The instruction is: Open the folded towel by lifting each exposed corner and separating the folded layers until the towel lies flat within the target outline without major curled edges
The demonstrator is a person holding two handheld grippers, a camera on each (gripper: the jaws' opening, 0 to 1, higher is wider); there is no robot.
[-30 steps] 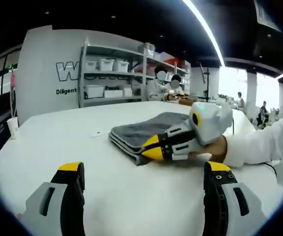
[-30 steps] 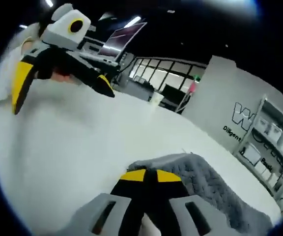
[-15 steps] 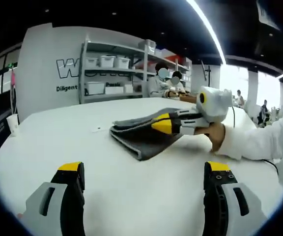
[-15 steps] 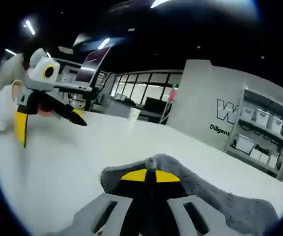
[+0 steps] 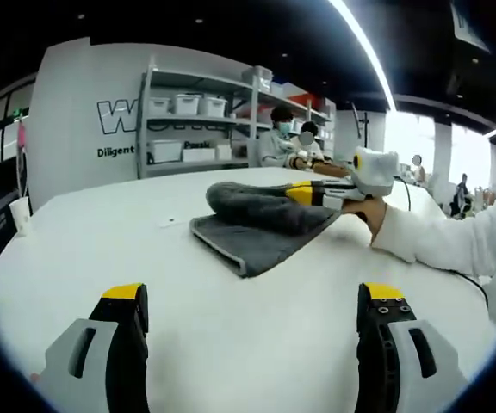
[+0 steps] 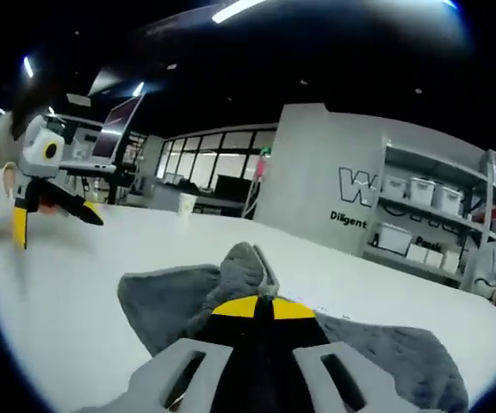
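Your left gripper (image 5: pixel 252 323) hangs spread and empty over the near table (image 5: pixel 231 344). Farther off, the right gripper (image 5: pixel 304 194) is clamped on the towel (image 5: pixel 261 225) corner, lifting its top layer; peel rightward.

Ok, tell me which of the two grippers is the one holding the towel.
The right gripper: its yellow-tipped jaws are shut on a raised fold of the grey towel. The left gripper stands open over bare table, off the cloth.

The grey wall (image 5: pixel 84 112) reads "Diligent" under large letters, seemingly beginning "W".
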